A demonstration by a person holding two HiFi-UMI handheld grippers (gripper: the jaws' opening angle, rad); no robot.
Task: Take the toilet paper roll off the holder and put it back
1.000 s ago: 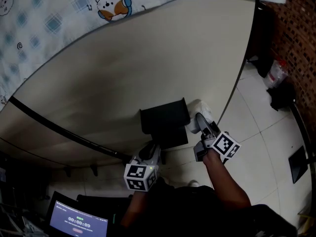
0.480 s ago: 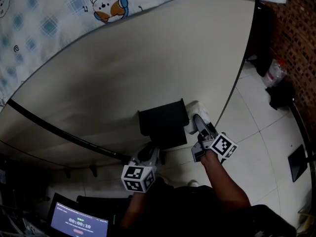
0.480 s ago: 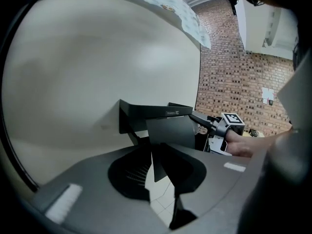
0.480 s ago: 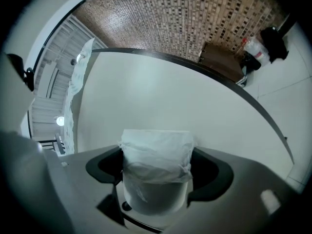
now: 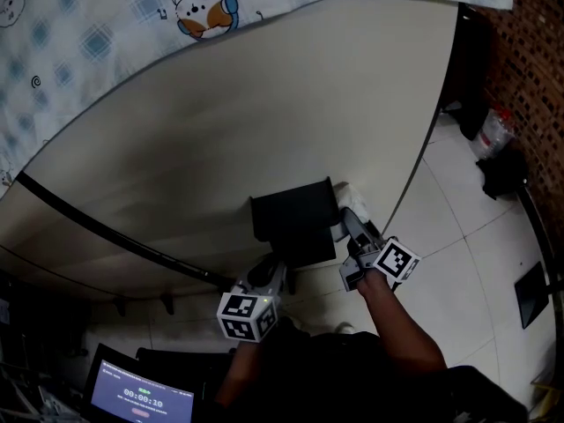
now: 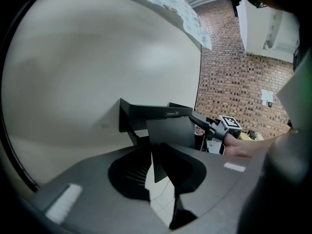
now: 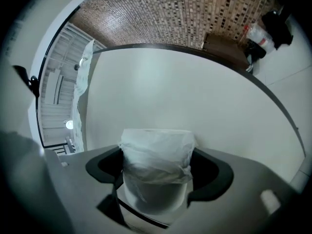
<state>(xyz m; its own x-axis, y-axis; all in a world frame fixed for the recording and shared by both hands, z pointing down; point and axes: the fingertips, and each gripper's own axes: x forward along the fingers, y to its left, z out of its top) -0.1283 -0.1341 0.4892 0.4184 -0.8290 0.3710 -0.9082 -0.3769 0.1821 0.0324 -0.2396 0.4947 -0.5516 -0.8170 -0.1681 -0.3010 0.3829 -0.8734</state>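
Observation:
A black wall-mounted holder point(image 5: 295, 218) hangs on the beige wall. My left gripper point(image 5: 269, 270) sits just below it. In the left gripper view the holder's thin black cover flap point(image 6: 170, 136) hangs down between the jaws of the left gripper point(image 6: 158, 172), which have just been closing and now pinch its lower edge. My right gripper point(image 5: 346, 217) stands at the holder's right side, shut on the white toilet paper roll point(image 5: 345, 192). The right gripper view shows the roll point(image 7: 156, 150), wrapped in thin plastic film, upright between the two pads of the right gripper point(image 7: 158, 173).
A black pipe point(image 5: 106, 232) runs slantwise along the wall to the left. A patterned cloth point(image 5: 106, 25) hangs above. A laptop screen point(image 5: 141, 399) glows at the lower left. Tiled floor, a plastic bag point(image 5: 493, 130) and a brick wall lie to the right.
The right gripper has shifted slightly left toward the holder with the roll, so less of the roll shows. The left gripper has stayed in place under the holder.

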